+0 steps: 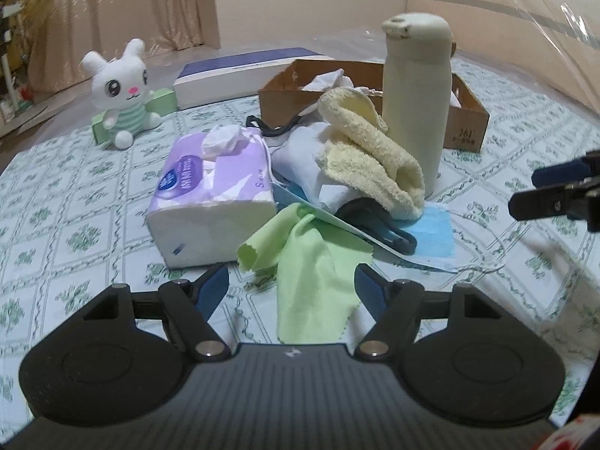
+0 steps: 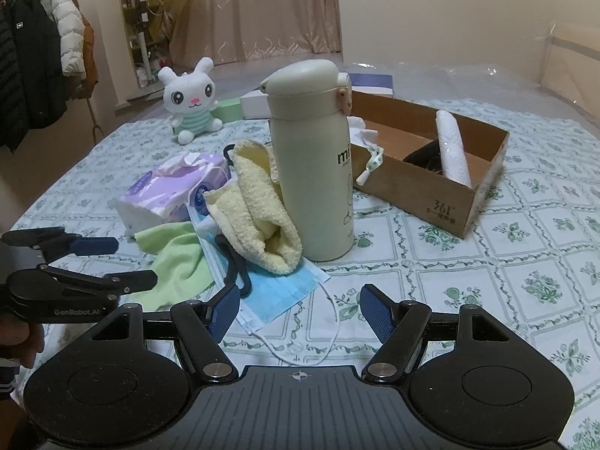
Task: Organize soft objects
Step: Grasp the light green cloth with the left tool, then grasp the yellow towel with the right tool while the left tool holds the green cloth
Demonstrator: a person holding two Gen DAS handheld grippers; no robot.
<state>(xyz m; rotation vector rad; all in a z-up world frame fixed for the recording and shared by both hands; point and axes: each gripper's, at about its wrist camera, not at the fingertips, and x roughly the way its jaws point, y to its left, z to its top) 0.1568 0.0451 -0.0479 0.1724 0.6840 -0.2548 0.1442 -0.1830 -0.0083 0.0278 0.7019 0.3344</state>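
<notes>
Jaws of both grippers stand wide apart, holding nothing.

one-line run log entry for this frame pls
left gripper: open, over green cloth | right gripper: open, empty, near blue mask | box: holds white roll

We see a crumpled yellow towel draped over a heap, a light-green cloth spread flat, perhaps partly tucked beneath.
</notes>
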